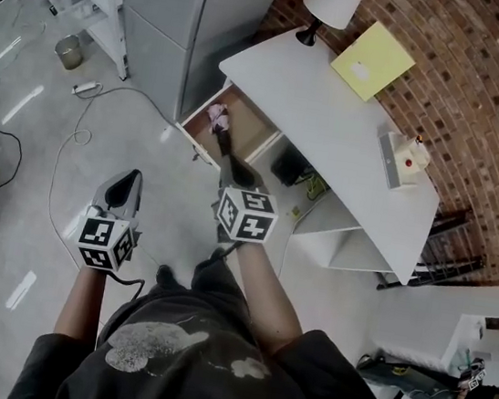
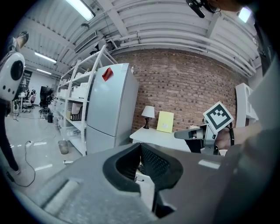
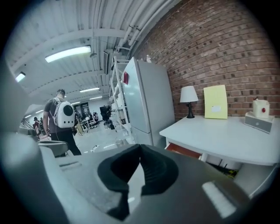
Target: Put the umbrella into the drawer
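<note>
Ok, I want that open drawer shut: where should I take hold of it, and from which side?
I'd grip the drawer's front panel at its top edge, coming from the floor side in front of the desk. It juts out clear of the desk, and the umbrella lies inside, so stay off the interior.

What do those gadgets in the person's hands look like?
Each hand carries a grey tool: left tool, right tool. Both have black ribbed pads and a white cube printed with black square markers. The person wears a dark short-sleeved T-shirt with a pale print.
</note>
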`<move>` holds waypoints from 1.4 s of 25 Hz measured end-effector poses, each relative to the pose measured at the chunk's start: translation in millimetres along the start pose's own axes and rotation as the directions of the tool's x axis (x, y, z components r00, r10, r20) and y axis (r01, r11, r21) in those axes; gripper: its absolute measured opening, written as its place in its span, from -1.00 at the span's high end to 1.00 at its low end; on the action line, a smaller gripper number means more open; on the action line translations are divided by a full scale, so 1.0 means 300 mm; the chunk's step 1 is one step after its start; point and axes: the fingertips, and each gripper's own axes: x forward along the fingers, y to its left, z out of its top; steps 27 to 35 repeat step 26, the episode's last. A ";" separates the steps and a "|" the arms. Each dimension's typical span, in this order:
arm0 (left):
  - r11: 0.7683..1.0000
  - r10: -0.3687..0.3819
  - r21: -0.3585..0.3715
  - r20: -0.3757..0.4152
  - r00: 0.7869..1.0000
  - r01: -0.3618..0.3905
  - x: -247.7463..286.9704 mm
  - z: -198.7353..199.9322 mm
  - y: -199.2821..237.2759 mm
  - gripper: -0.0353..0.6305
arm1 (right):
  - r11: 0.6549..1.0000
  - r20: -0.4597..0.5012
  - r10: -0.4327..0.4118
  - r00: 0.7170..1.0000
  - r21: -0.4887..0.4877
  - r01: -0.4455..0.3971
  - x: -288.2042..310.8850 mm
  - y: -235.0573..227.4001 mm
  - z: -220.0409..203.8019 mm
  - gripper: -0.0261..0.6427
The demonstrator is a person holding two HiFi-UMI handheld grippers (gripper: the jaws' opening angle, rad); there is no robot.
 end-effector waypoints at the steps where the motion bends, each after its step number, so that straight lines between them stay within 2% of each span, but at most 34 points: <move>1: 1.000 0.007 -0.001 0.007 1.000 -0.007 -0.005 0.003 0.001 0.86 | 1.000 0.000 -0.003 1.000 -0.010 0.003 -0.019 -0.005 0.001 0.91; 5: 1.000 0.031 -0.002 0.035 0.999 -0.031 -0.016 0.020 -0.027 0.86 | 0.999 0.003 -0.004 1.000 -0.037 0.004 -0.091 -0.043 0.011 0.91; 16: 0.999 0.025 0.034 0.059 0.998 -0.027 -0.061 0.078 -0.282 0.86 | 0.999 0.030 0.037 0.999 -0.018 -0.036 -0.324 -0.161 0.040 0.91; 22: 0.999 0.026 0.044 0.051 0.998 -0.029 -0.125 0.045 -0.399 0.86 | 0.999 0.042 0.037 0.998 -0.025 -0.036 -0.460 -0.215 0.020 0.91; 26: 0.998 0.035 0.044 0.049 0.998 -0.037 -0.159 0.055 -0.451 0.86 | 0.999 0.054 0.044 0.998 -0.017 -0.043 -0.524 -0.232 0.034 0.91; 35: 0.998 0.035 0.044 0.049 0.998 -0.037 -0.159 0.055 -0.451 0.86 | 0.999 0.054 0.044 0.998 -0.017 -0.043 -0.524 -0.232 0.034 0.91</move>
